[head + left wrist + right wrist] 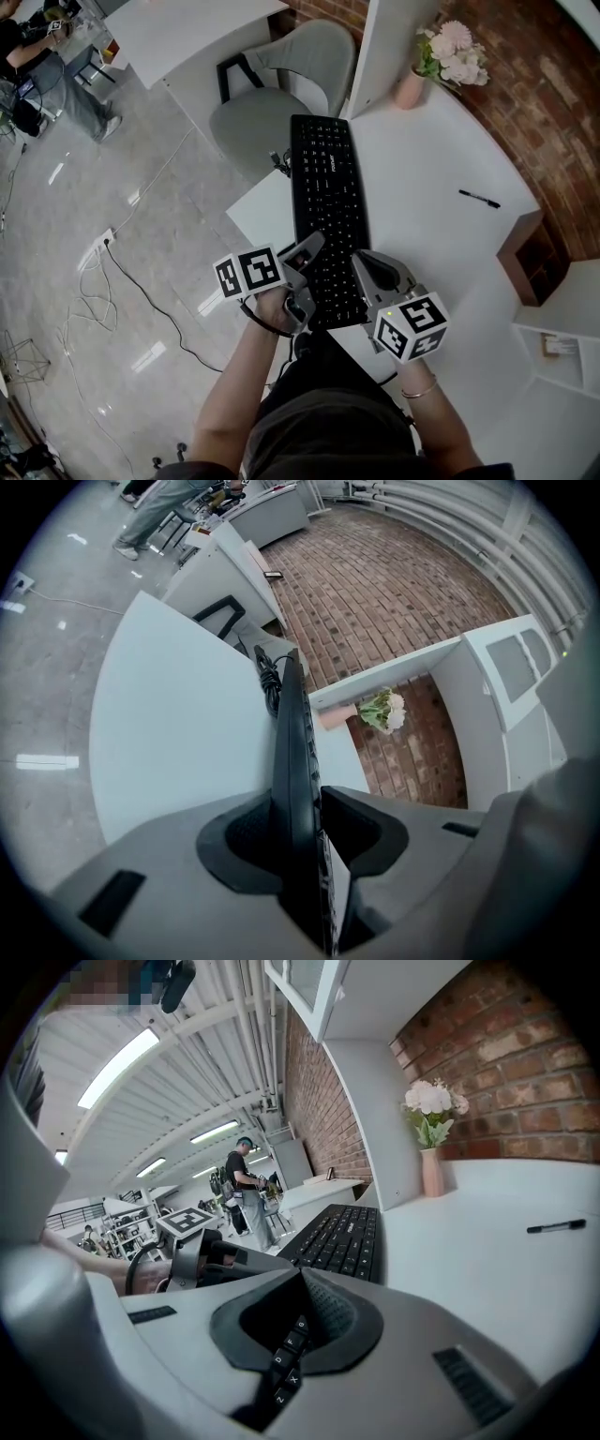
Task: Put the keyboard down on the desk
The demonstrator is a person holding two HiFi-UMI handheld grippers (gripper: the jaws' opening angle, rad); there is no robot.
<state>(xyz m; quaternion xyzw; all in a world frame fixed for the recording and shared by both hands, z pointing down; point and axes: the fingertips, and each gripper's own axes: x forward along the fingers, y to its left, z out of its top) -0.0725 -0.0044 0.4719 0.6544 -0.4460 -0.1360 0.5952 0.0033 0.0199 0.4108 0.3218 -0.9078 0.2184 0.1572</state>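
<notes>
Left gripper and right gripper both clamp near end of keyboard, seemingly already flat on desk. Next: release both, withdraw nearward.

Bright, even indoor light fills the head view. Pale streaks of glare sit on the polished floor at left, and the white desk at right is close to washed out, its shadows faint and soft. In the right gripper view, long ceiling lights at upper left supply the glow. Both gripper views bend hard toward the edges and fall to black in the corners. Down the centre of the left gripper view, the keyboard shows as a dark, nearly featureless strip, soft at close range.
</notes>
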